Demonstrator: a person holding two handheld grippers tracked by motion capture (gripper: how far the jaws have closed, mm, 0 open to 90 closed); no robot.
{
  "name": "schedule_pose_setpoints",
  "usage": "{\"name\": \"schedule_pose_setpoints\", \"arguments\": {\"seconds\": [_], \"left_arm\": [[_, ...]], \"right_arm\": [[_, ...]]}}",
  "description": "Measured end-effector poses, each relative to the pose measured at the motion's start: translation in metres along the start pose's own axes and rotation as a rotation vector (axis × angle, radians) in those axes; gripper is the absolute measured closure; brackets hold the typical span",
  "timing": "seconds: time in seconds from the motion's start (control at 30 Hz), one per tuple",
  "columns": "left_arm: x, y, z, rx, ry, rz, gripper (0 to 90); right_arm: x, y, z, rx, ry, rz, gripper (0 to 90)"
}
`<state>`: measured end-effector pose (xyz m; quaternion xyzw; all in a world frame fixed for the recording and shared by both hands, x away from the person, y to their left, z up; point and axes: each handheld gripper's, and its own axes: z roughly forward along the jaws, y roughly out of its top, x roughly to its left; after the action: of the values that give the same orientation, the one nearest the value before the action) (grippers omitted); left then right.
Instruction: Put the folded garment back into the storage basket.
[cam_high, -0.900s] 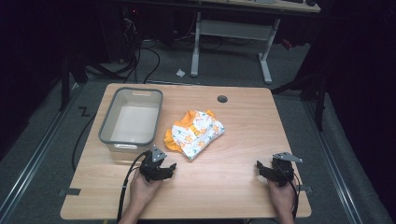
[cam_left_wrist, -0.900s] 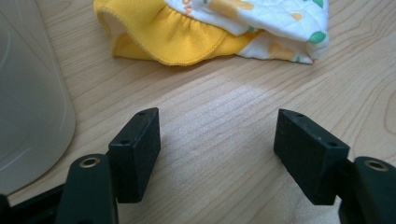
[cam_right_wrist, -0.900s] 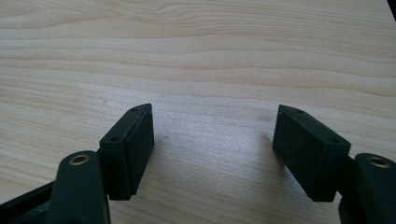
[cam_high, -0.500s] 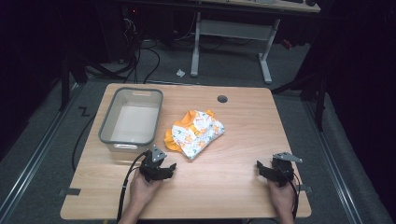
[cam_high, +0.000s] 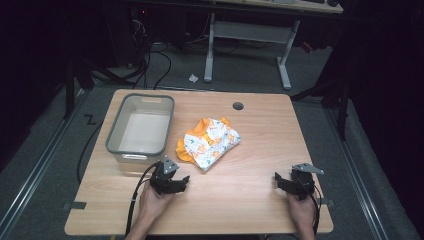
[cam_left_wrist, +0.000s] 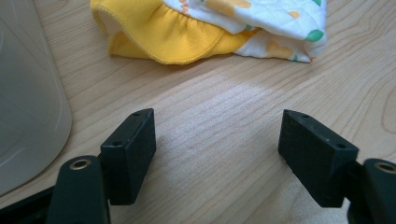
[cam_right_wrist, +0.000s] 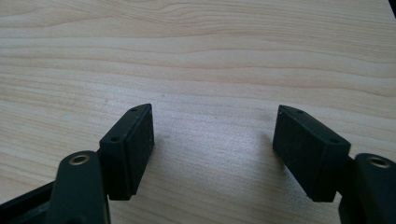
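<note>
The cloth (cam_high: 209, 143) lies bunched in the middle of the counter (cam_high: 260, 200), just beside the grey bin (cam_high: 141, 126) on its right and not in it. It is white with an orange and green print and has a yellow ruffled edge, which faces the left claw (cam_high: 181, 181).

Both claws rest low near the front edge, well apart from each other. The left claw stands with its jaws spread and nothing between them — in the left gripper view the yellow ruffle (cam_left_wrist: 163, 35) lies ahead of the jaws, near but not touched, with the bin wall (cam_left_wrist: 28, 102) off to one side. The right claw (cam_high: 278, 180) is likewise spread wide over bare wood and holds nothing.

This looks like the very start: the reach for the cloth is not yet made, and the bin is empty. The next move, I judge, calls for the left claw to go forward to the ruffle, come down over a fold thick enough to pinch, and close — a thin single layer could slip out. The right claw may need to take the far side so the cloth lifts as one bundle.
</note>
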<state>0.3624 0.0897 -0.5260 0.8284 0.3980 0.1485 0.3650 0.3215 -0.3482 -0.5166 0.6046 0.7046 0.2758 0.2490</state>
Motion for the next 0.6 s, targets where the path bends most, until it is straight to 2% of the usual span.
{"name": "schedule_pose_setpoints", "arguments": {"seconds": [0.6], "left_arm": [[-0.0008,-0.0011,-0.0016,0.001,0.011,-0.003,28.0]], "right_arm": [[0.0000,-0.0001,-0.0001,0.000,0.002,-0.002,29.7]]}}
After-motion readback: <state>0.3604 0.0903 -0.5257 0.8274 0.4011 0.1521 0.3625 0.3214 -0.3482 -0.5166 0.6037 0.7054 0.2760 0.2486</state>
